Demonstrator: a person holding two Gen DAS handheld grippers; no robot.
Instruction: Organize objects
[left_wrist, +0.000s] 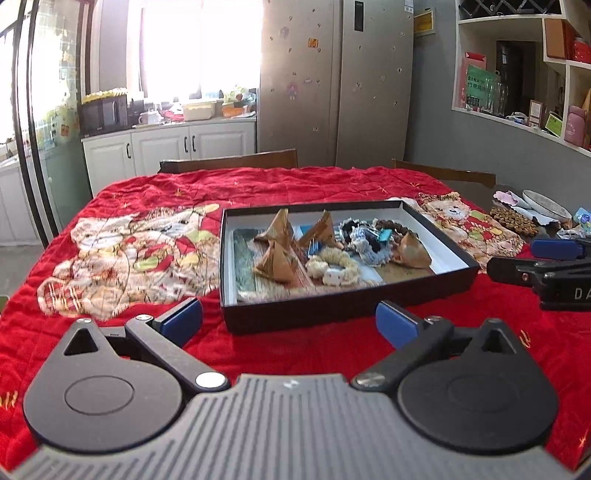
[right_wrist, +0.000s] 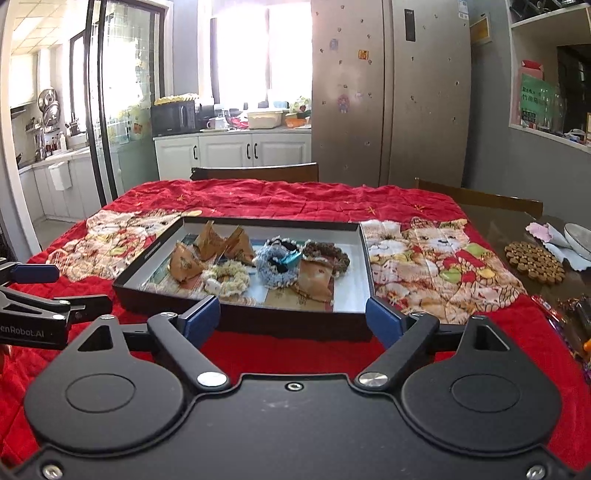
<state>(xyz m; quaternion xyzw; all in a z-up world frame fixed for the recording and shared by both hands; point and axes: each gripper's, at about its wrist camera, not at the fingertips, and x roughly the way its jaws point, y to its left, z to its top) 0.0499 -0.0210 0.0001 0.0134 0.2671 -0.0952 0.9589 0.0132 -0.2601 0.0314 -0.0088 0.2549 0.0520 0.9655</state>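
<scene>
one box (left_wrist: 332, 317), four brown paper pyramids (left_wrist: 275, 266), four scrunchies (left_wrist: 334, 267)

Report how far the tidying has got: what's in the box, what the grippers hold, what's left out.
Done, apparently: the box on the red cloth already holds brown paper wedges and fluffy hair ties.
In hand: nothing. The left gripper and right gripper both stand open and empty just short of the box.
Left: possibly the round brown mat and dishes beside the cloth; whether they belong in the box I can't tell.

Both wrist cams look forward and slightly down from the table's near edge, left and right; both share the box (left_wrist: 343, 254) (right_wrist: 255, 266) close ahead.
</scene>
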